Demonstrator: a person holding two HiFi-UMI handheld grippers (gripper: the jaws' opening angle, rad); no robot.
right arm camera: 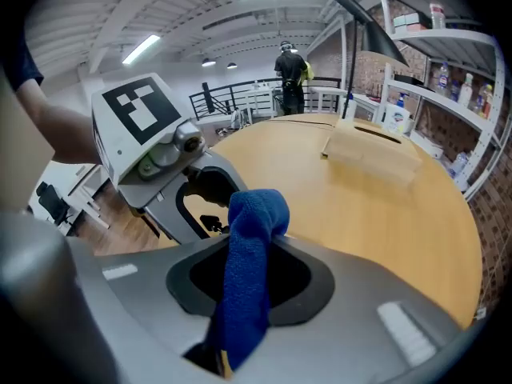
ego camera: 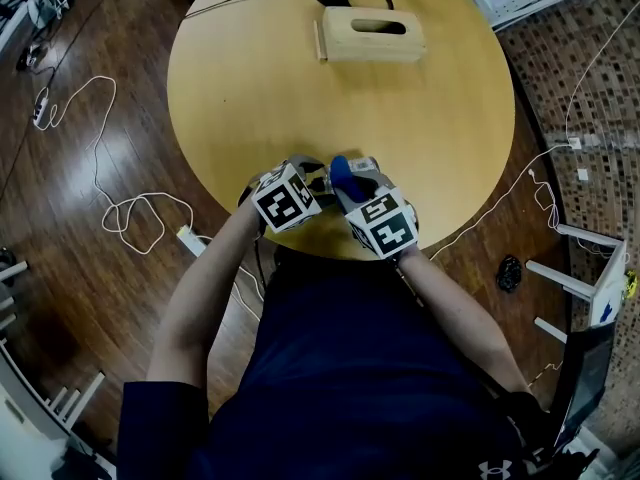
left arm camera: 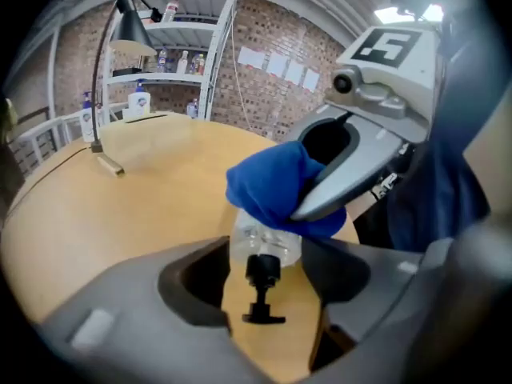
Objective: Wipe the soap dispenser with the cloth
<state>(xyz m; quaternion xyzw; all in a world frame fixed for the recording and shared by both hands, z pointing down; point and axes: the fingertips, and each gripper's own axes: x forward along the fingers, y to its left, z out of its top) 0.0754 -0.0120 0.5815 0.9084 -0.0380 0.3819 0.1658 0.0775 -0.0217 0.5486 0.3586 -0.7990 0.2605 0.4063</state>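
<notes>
At the desk's (ego camera: 300, 98) near edge, my left gripper's (ego camera: 316, 176) fingers (left arm camera: 136, 294) clamp the clear soap dispenser (left arm camera: 261, 250), its pump pointing back along the gripper. My right gripper's (right arm camera: 254, 250) fingers (right arm camera: 360, 294) pinch the blue cloth (left arm camera: 276, 186), which is pressed on the bottle's far end. A wooden box (ego camera: 372, 36) sits farther back.

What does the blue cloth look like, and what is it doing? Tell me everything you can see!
The blue cloth is a deep blue and looks soft and fuzzy, like terry towelling. It is bunched into a thick fold. The right gripper pinches it between its jaws, so a rounded lump sticks out past the tips and the rest runs back between the jaws. That lump lies against the far end of the clear soap dispenser, above the near edge of the round wooden table.
</notes>
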